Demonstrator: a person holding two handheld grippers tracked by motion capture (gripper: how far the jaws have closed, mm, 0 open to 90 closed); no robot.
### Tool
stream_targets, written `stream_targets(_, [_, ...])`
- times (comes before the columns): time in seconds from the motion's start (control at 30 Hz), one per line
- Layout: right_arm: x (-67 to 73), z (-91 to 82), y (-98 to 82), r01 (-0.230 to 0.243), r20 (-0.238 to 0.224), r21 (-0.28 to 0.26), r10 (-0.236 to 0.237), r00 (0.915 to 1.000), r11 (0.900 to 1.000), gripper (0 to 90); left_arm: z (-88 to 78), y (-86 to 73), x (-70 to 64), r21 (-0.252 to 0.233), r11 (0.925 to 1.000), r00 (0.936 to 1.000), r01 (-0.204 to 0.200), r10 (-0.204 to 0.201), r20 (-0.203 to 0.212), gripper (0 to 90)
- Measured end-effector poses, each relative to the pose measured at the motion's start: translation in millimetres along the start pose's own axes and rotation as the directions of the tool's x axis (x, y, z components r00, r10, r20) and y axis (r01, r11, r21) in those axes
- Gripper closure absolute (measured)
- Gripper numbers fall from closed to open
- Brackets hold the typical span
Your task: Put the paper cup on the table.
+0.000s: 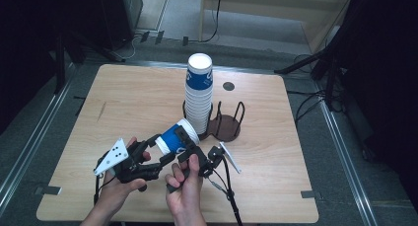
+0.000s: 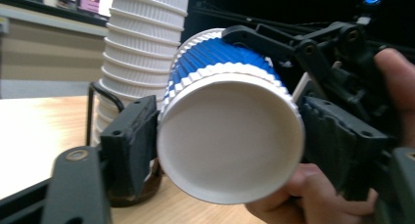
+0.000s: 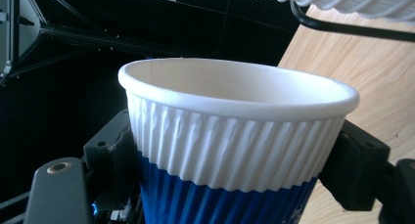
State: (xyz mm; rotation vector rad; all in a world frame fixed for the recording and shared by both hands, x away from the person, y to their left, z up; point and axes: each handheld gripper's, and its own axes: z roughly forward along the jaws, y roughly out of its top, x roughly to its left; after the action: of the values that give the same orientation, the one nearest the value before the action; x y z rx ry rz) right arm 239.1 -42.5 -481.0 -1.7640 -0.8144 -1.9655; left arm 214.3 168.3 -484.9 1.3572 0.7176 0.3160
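A single blue and white ribbed paper cup point(image 1: 176, 135) lies tipped on its side above the wooden table point(image 1: 276, 186), just in front of the tall stack of cups point(image 1: 199, 90). Its open mouth points up toward the stack and its base points toward the person. The stack stands upright in a dark wire holder point(image 1: 227, 125) near the far middle of the table.

The left gripper point(image 1: 156, 148) approaches the cup from the side away from the holder. In the left gripper view the cup point(image 2: 230, 136) shows its white base between the two black jaws. One jaw lies against the cup wall on the stack side; the other sits at the opposite edge of the base. The jaws stand closed on the base end of the cup, with the left hand point(image 1: 116, 186) behind them.

The right gripper point(image 1: 188, 139) approaches from the side nearer the holder. In the right gripper view the cup point(image 3: 235, 145) shows its rim and white upper band, with one jaw pressed to each side just below the rim. This gripper clamps the cup near its mouth. The right hand point(image 1: 186, 189) holds the gripper body just in front of the cup.

The cup is thus gripped at both ends and touches neither the stack nor the table. A small dark round mark point(image 1: 228, 86) lies on the table beyond the stack.
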Motion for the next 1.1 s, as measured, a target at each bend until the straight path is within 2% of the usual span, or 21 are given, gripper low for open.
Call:
stream_targets(0.17, [-0.2, -0.7, 2.3, 0.014, -0.001, -0.01, -0.014, 0.9999, 1.0, 20.1, -3.0, 3.0, 0.9, -0.005, 1.0, 0.9996, 0.006, -0.006, 0.027, 19.5])
stream_targets(0.27, [0.2, -2.0, 5.1, 0.032, 0.002, -0.021, -0.032, 0.9995, 0.999, 20.2, -4.8, 4.6, 2.1, -0.002, 1.0, 0.9994, 0.007, -0.007, 0.033, 13.7])
stream_targets(0.4, [1.1, -3.9, 9.9, 0.054, 0.001, -0.04, -0.054, 0.9986, 0.998, 20.5, -7.8, 6.4, 5.5, 0.001, 1.0, 0.9999, 0.009, -0.009, 0.005, 10.4])
stream_targets(0.5, [2.1, -5.8, 13.4, 0.066, 0.002, -0.053, -0.066, 0.9978, 0.996, 20.7, -11.2, 8.5, 10.2, -0.005, 0.9995, 0.9995, 0.031, -0.031, 0.007, 10.7])
stream_targets(0.57, [2.7, -7.2, 15.6, 0.097, 0.004, -0.067, -0.097, 0.9953, 0.993, 20.9, -13.6, 9.8, 13.1, -0.002, 0.9996, 0.9995, 0.03, -0.03, -0.005, 10.7])
stream_targets(0.63, [4.3, -9.8, 18.2, 0.156, 0.015, -0.087, -0.156, 0.9877, 0.984, 21.1, -16.5, 11.0, 16.8, -0.001, 0.9993, 0.9993, 0.037, -0.037, -0.003, 10.7])
stream_targets(0.67, [4.3, -9.8, 18.2, 0.156, 0.015, -0.087, -0.156, 0.9877, 0.984, 21.1, -16.5, 11.0, 16.8, -0.001, 0.9993, 0.9993, 0.037, -0.037, -0.003, 10.7])
stream_targets(0.7, [5.3, -11.5, 20.0, 0.213, 0.03, -0.104, -0.211, 0.9771, 0.972, 21.3, -18.8, 11.9, 19.5, 0.006, 0.999, 0.999, 0.044, -0.044, -0.01, 10.6])
stream_targets(0.77, [6.4, -13.0, 21.0, 0.254, 0.042, -0.117, -0.251, 0.967, 0.96, 21.4, -21.1, 13.2, 22.6, 0.024, 0.9979, 0.998, 0.061, -0.06, -0.019, 8.3])
stream_targets(0.83, [7.3, -14.8, 22.5, 0.307, 0.059, -0.129, -0.302, 0.9514, 0.943, 21.4, -21.8, 13.6, 23.9, 0.031, 0.9972, 0.9975, 0.068, -0.067, -0.023, 2.6])
stream_targets(0.9, [8.1, -16.7, 24.0, 0.339, 0.069, -0.135, -0.332, 0.9408, 0.931, 21.5, -23.9, 14.2, 27.0, 0.049, 0.9964, 0.9957, 0.069, -0.066, -0.066, 1.5])
stream_targets(0.93, [8.1, -16.7, 24.0, 0.339, 0.069, -0.135, -0.332, 0.9408, 0.931, 21.5, -23.9, 14.2, 27.0, 0.049, 0.9964, 0.9957, 0.069, -0.066, -0.066, 1.5])
stream_targets(0.97, [8.9, -17.3, 24.6, 0.353, 0.071, -0.139, -0.346, 0.9354, 0.925, 21.5, -24.7, 14.1, 28.1, 0.059, 0.9965, 0.9937, 0.06, -0.054, -0.098, 1.5])
stream_targets(1.0, [10.0, -18.1, 25.1, 0.383, 0.084, -0.145, -0.374, 0.9235, 0.912, 21.5, -25.1, 14.0, 28.7, 0.064, 0.9962, 0.9911, 0.059, -0.051, -0.123, 1.5])
stream_targets(1.03, [11.9, -20.1, 25.6, 0.425, 0.1, -0.15, -0.414, 0.9049, 0.893, 21.5, -26.0, 13.6, 30.2, 0.077, 0.9954, 0.9863, 0.056, -0.043, -0.159, 1.5])
stream_targets(1.1, [12.9, -21.4, 25.9, 0.454, 0.115, -0.152, -0.44, 0.8905, 0.878, 21.5, -26.9, 13.1, 33.0, 0.095, 0.9937, 0.9815, 0.058, -0.04, -0.187, 0.0])
